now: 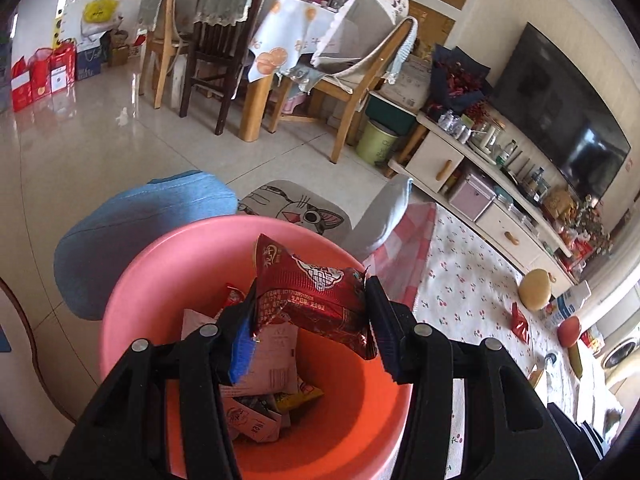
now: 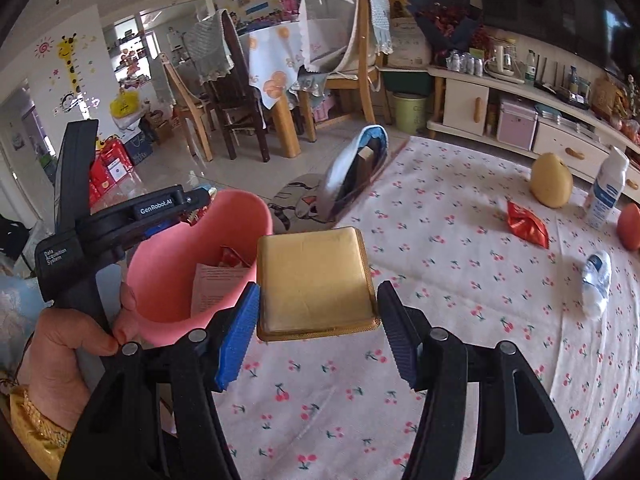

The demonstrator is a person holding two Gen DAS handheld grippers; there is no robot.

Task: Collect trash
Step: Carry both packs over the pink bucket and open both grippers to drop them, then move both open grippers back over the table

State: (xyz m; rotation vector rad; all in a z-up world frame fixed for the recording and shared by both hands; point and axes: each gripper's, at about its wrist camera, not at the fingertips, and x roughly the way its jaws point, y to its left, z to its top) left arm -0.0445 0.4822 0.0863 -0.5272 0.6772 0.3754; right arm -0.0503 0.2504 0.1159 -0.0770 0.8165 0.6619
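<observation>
bin (image 1: pixel 168 264) at table (image 2: pixel 440 280) edge | wrappers (image 1: pixel 264 364) in bin | pear (image 2: pixel 551 179) far side on table

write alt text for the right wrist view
The right tongs hold a square gold packet above a cherry-print tablecloth, beside a pink bin with wrappers inside. A red wrapper, a crumpled white bottle and a yellow pear lie further back.

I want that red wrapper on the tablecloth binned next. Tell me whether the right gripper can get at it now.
Probably not yet. The right gripper is shut on a gold packet, so its jaws are full. The path to the red wrapper over the tablecloth looks clear.
</observation>
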